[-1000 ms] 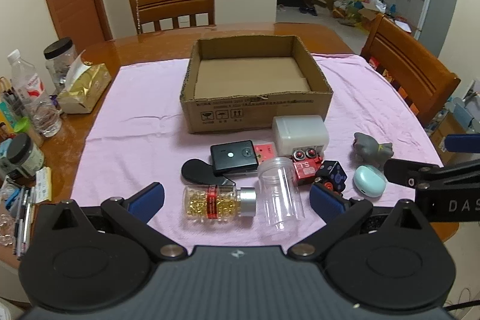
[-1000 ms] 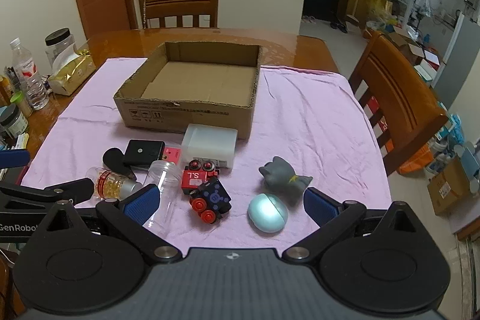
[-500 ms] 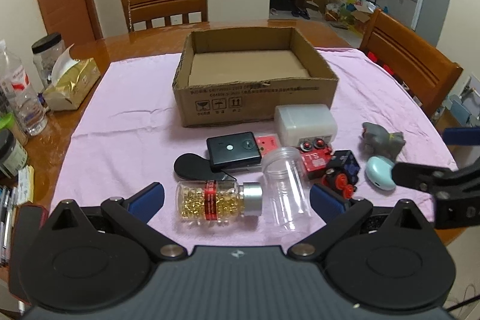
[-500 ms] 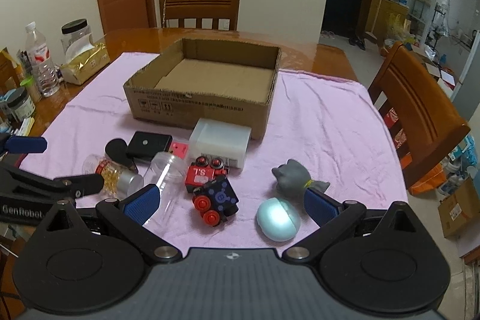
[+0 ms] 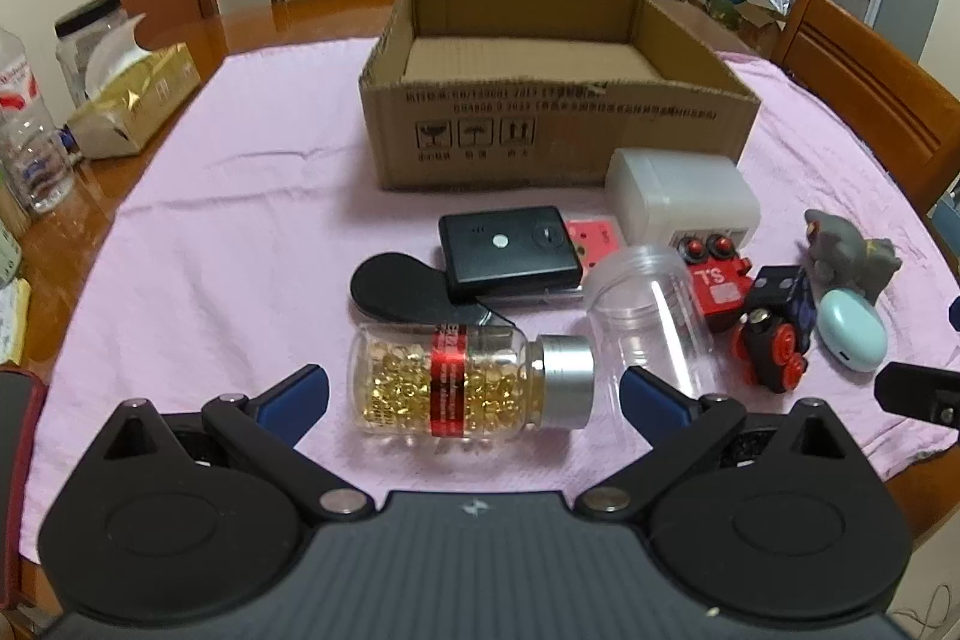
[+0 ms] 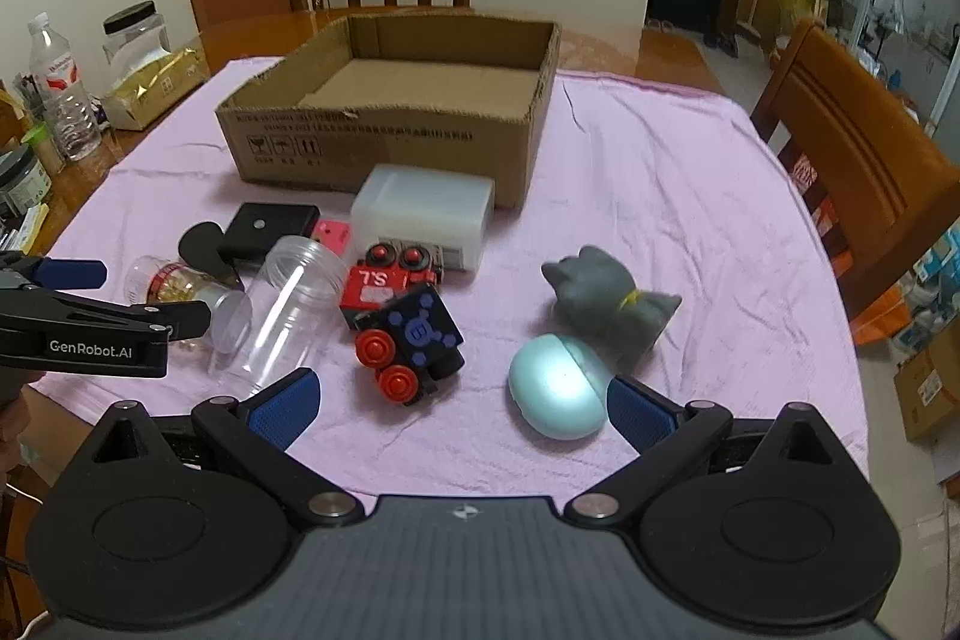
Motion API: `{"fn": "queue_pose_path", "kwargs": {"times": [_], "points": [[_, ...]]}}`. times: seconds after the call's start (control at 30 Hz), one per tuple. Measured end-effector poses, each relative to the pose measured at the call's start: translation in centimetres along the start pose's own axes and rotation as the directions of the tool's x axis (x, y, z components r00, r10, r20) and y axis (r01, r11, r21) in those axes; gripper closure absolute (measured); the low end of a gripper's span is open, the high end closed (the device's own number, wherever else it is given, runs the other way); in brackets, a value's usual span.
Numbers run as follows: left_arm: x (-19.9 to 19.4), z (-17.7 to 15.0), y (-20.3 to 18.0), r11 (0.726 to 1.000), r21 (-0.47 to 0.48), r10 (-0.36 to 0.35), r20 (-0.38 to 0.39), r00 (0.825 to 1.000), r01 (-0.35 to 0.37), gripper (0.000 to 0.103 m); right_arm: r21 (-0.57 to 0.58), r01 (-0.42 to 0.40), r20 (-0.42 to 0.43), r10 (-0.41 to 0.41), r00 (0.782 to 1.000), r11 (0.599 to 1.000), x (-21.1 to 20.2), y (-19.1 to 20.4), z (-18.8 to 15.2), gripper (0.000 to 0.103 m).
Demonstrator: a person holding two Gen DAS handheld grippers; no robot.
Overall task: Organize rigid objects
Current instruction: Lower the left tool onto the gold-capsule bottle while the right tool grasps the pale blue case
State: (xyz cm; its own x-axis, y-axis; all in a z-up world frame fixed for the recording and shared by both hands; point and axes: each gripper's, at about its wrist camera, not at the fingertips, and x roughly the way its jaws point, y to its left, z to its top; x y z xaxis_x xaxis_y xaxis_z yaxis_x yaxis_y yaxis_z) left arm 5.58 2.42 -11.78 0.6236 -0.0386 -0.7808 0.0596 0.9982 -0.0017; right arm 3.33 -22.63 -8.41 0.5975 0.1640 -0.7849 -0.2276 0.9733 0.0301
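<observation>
Evidently nothing is boxed yet: the cardboard box (image 5: 558, 124) sits empty at the far side. The left gripper (image 5: 474, 391), jaws apart, frames the pill bottle (image 5: 468, 382) lying near; closing should grip it. The right gripper (image 6: 462, 403), jaws apart, hovers by the mint case (image 6: 558, 385).

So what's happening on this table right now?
A person holds tongs in each hand over a pink cloth strewn with small items. The left tongs are open around a pill bottle lying on its side; the right tongs are open near a toy train and a mint case. Nothing is gripped yet, and the cardboard box behind appears empty.
</observation>
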Motion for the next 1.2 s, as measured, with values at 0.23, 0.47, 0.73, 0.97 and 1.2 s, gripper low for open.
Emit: {"fn": "queue_pose_path", "kwargs": {"times": [0.23, 0.47, 0.73, 0.97, 1.2], "points": [[1.6, 0.0, 0.4, 1.0, 0.0, 0.009, -0.039, 0.999, -0.009, 0.001, 0.014, 0.014, -0.038, -0.014, 0.999, 1.0, 1.6, -0.7, 0.1, 0.0], [1.7, -0.6, 1.7, 0.999, 0.026, 0.045, -0.058, 0.997, -0.044, 0.001, 0.024, 0.03, -0.067, -0.028, 0.997, 0.999, 2.7, -1.4, 0.0, 0.0], [3.5, -1.2, 2.3, 1.0, -0.015, 0.025, -0.111, 0.994, -0.027, 0.001, 0.036, 0.068, -0.118, -0.063, 0.991, 0.997, 4.9, -3.2, -1.2, 0.0], [3.7, -1.3, 2.5, 1.0, -0.02, 0.018, -0.098, 0.995, -0.02, 0.0, -0.046, -0.059, -0.114, 0.054, 0.992, 0.997, 7.3, -3.9, -1.2, 0.0], [3.8, -1.2, 2.5, 1.0, -0.019, 0.017, -0.097, 0.995, -0.018, 0.0, -0.174, -0.114, -0.133, 0.091, 0.987, 0.978, 7.9, -3.0, -1.2, 0.0]]}}
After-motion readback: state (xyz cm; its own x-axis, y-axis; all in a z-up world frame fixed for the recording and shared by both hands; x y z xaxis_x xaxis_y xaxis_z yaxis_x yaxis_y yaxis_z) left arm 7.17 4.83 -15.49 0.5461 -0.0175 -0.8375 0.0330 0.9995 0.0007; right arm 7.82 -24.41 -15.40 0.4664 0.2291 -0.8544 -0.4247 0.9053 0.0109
